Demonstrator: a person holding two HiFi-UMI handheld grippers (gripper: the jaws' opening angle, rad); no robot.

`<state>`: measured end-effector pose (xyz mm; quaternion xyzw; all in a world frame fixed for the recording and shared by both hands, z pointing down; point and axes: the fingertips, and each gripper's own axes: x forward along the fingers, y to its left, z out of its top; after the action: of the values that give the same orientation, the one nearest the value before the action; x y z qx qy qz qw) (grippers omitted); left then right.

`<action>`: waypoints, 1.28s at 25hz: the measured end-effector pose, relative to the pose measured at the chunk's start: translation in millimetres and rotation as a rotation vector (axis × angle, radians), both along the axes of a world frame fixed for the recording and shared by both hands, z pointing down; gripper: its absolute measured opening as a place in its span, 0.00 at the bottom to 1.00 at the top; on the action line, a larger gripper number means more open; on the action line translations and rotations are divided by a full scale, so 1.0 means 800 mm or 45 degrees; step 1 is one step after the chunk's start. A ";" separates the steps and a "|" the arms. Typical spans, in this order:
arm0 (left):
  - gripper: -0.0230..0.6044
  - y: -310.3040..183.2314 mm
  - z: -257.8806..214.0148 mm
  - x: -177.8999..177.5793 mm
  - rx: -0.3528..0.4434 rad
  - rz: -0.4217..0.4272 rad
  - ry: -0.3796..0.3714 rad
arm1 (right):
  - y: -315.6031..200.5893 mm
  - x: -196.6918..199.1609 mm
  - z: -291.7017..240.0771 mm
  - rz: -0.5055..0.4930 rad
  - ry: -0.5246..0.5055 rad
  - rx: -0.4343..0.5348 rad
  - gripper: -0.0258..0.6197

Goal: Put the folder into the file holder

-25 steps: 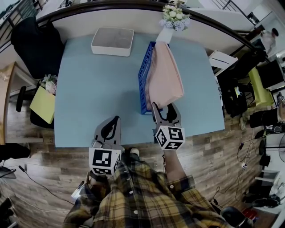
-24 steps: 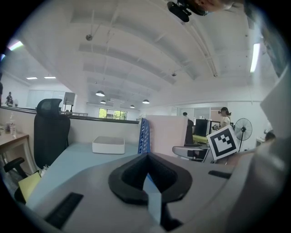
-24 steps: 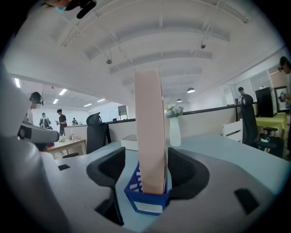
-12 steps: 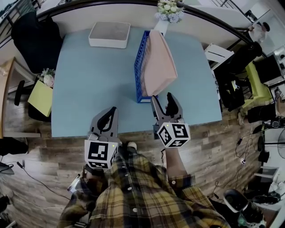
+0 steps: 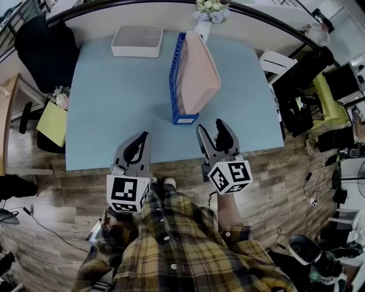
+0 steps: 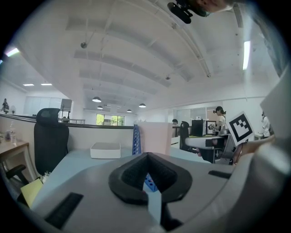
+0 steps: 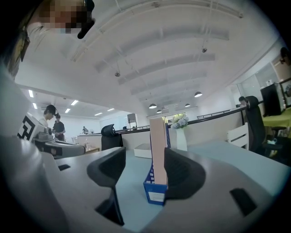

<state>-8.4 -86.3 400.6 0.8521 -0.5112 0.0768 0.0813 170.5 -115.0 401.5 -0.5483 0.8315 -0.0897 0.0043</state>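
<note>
The pink folder [image 5: 198, 73] stands on edge inside the blue file holder [image 5: 174, 85] at the middle back of the light blue table [image 5: 114, 114]. My right gripper [image 5: 211, 128] is open and empty, just short of the holder's near end and apart from it. In the right gripper view the folder [image 7: 158, 145] and the holder [image 7: 155, 193] show between the open fingers of the right gripper [image 7: 146, 161]. My left gripper [image 5: 142, 140] is shut and empty over the table's near edge. In the left gripper view, the left gripper [image 6: 146, 157] has its jaws together, with the folder [image 6: 155, 136] beyond.
A white box [image 5: 137, 41] lies at the back left of the table, and a vase of flowers [image 5: 207, 10] stands behind the holder. A black chair [image 5: 43, 48] and a yellow bag [image 5: 52, 122] are off the left edge. More chairs stand to the right.
The right gripper has let go of the folder's near end and drawn back towards me. The folder, which leaned out to the right, now stands straighter in the holder. The left gripper barely moved.
</note>
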 end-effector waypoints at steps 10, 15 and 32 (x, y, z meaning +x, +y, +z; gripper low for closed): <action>0.02 0.007 0.002 0.010 0.001 0.013 0.007 | 0.030 0.002 -0.001 -0.064 0.095 -0.003 0.36; 0.02 0.007 0.004 0.010 -0.009 0.011 0.003 | 0.035 0.011 0.010 -0.045 0.090 -0.041 0.25; 0.02 0.003 0.017 0.008 -0.044 0.007 -0.006 | 0.039 0.023 0.027 -0.041 0.086 -0.109 0.04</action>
<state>-2.0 -84.3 414.3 0.8519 -0.5075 0.0878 0.0947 189.3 -84.1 423.1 -0.5371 0.8354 -0.1065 -0.0487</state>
